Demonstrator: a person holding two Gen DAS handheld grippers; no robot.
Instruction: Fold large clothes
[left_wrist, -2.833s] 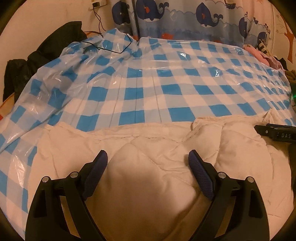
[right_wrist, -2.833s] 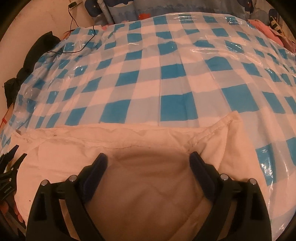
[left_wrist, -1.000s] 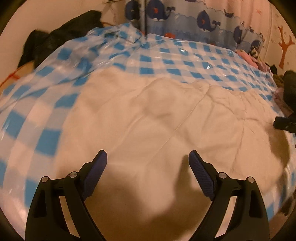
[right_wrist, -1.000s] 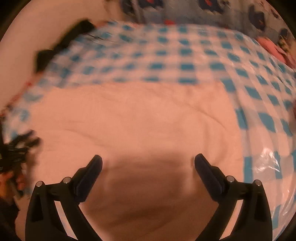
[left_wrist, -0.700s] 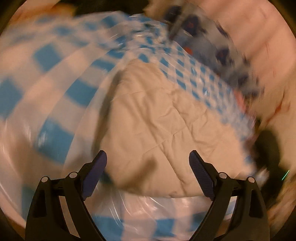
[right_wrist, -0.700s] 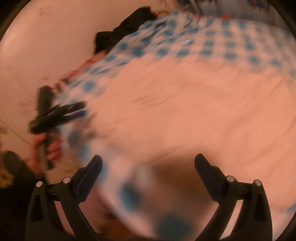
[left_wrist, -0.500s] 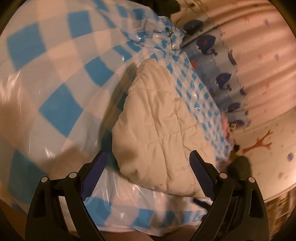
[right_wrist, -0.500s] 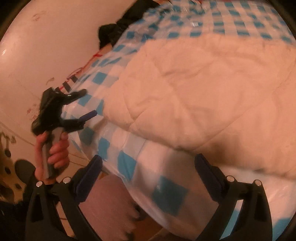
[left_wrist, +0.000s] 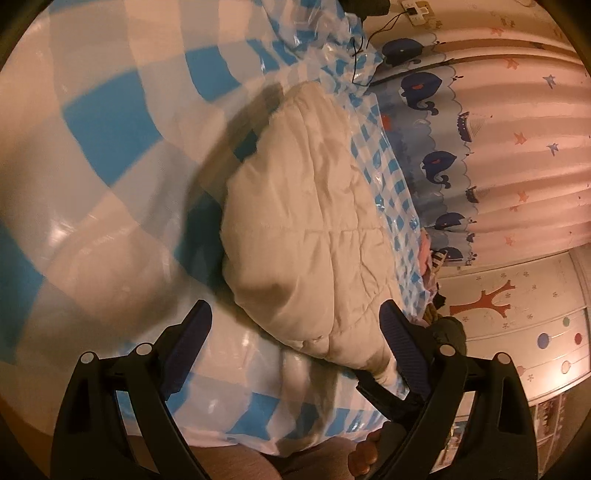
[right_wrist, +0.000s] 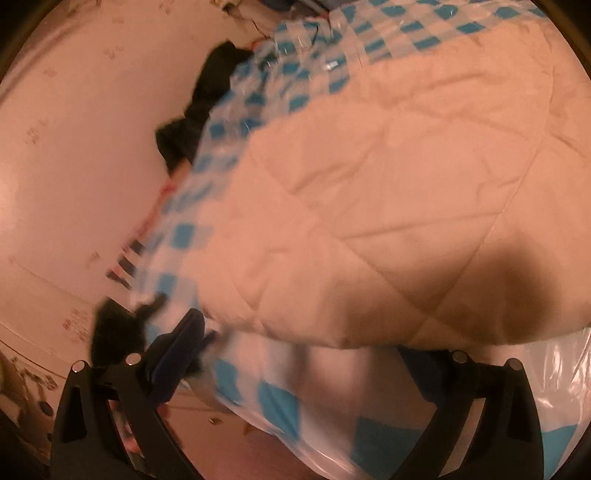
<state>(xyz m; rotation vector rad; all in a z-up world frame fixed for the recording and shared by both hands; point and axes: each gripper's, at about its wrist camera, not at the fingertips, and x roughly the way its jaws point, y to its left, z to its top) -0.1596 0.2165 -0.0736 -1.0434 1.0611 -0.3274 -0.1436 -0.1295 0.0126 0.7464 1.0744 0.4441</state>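
1. Cream quilted coat (left_wrist: 306, 236) lies folded on the blue checked sheet (left_wrist: 107, 122), near its close edge.
2. Left gripper (left_wrist: 295, 332) has its fingers wide apart, holding nothing.
3. Right gripper (right_wrist: 303, 354) is apart too and empty, beside the coat's near edge.
4. Step in hand, I think: getting set between folds.
5. Next move needs both to pinch an edge and fold the coat over again.
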